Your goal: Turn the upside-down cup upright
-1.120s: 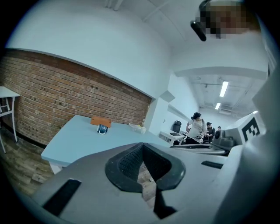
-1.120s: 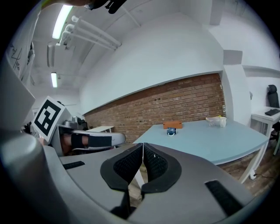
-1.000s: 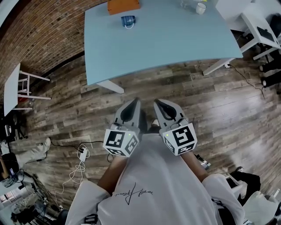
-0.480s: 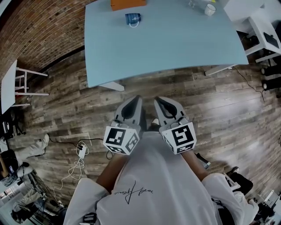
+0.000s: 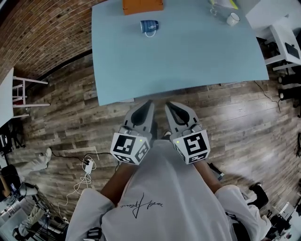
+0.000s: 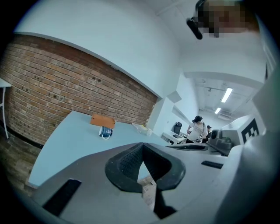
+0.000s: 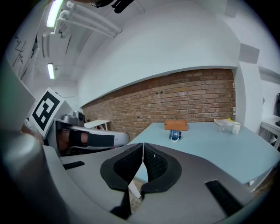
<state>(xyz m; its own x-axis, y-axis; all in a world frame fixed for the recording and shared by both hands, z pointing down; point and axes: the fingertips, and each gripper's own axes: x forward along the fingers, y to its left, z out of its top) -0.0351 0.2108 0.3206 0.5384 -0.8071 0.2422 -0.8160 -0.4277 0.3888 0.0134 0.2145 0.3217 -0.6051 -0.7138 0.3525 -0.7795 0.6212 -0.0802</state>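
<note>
The cup (image 5: 149,27) lies well beyond left hand-held gripper (image 5: 149,103) and right hand-held gripper (image 5: 168,104), both closed.

Left tongs (image 5: 148,102), right tongs (image 5: 168,104) closed

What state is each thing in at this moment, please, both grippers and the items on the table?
left gripper: shut, empty, at the near edge of the table.
right gripper: shut, empty, beside the left one.
blue cup: on the table, untouched, handle toward the person; which end is up is too small to tell.
white cup: upright, near the far right corner.
orange box: lying flat at the far edge.
</note>
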